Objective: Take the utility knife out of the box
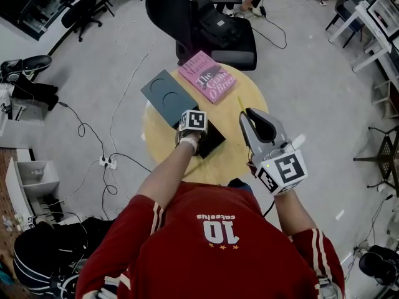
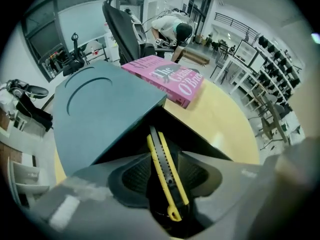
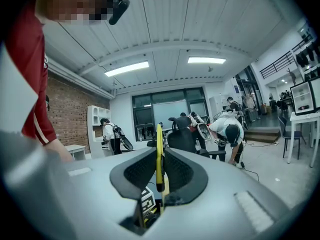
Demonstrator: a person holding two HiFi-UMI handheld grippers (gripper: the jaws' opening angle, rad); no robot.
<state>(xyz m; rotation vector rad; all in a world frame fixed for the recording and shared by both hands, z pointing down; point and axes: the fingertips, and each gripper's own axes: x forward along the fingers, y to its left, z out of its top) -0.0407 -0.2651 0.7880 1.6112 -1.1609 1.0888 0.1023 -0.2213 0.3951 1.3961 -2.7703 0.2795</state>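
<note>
A yellow and black utility knife (image 2: 165,169) lies in the open black box (image 1: 213,139) on the round yellow table (image 1: 234,157). My left gripper (image 1: 192,129) points steeply down into the box. Its jaws straddle the knife lengthwise, and its pads (image 2: 132,176) show no clear press on it. In the left gripper view the grey lid (image 2: 100,109) lies just beyond the box. My right gripper (image 1: 249,114) hovers level over the table's right side, shut on a thin yellow object (image 3: 159,154) seen edge-on. That object's far end (image 1: 240,102) sticks out past the fingertips.
The box's dark grey lid (image 1: 164,94) and a pink book (image 1: 207,76) lie on the far half of the table. A black office chair (image 1: 215,27) stands behind it. Cables and a power strip (image 1: 107,162) run across the floor at left. A person bends over in the background (image 3: 227,134).
</note>
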